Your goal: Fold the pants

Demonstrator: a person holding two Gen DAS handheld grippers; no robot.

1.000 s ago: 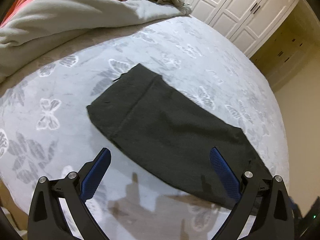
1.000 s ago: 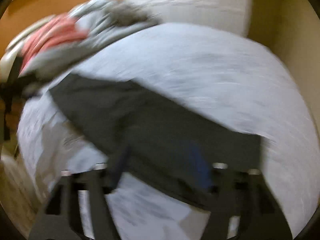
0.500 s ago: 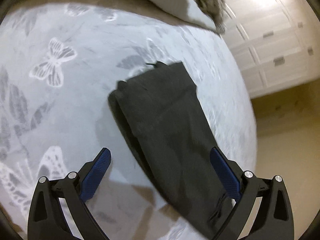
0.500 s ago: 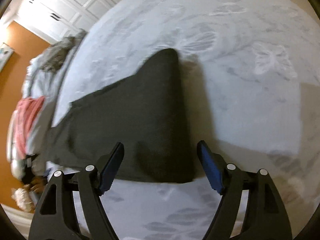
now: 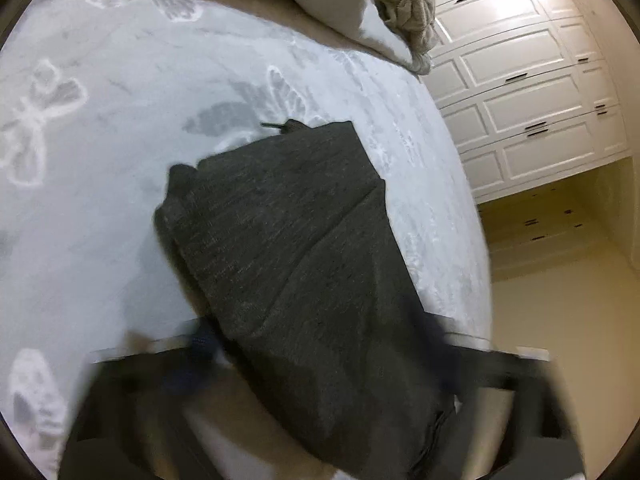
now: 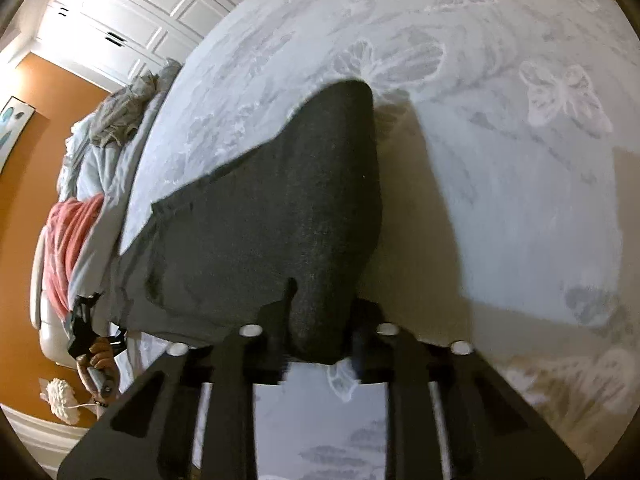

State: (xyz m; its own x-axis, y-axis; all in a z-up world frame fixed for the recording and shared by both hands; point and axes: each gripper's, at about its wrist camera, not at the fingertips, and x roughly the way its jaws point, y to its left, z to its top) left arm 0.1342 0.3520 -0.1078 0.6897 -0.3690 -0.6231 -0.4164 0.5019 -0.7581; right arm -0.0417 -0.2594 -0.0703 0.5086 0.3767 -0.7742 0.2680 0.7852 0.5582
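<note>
Both the left tongs (image 5: pixel 320 356) and right tongs (image 6: pixel 320 332) are closing on the near edge of the dark pants (image 6: pixel 256 216) on the bed (image 6: pixel 520 184), so lifting both ends evenly for the fold seems next.

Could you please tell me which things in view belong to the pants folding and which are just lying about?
Belongs to the job:
dark pants
left tool, closing on them
right tool, closing on them

Just lying about:
grey blanket
pink cloth
white wardrobe
</note>
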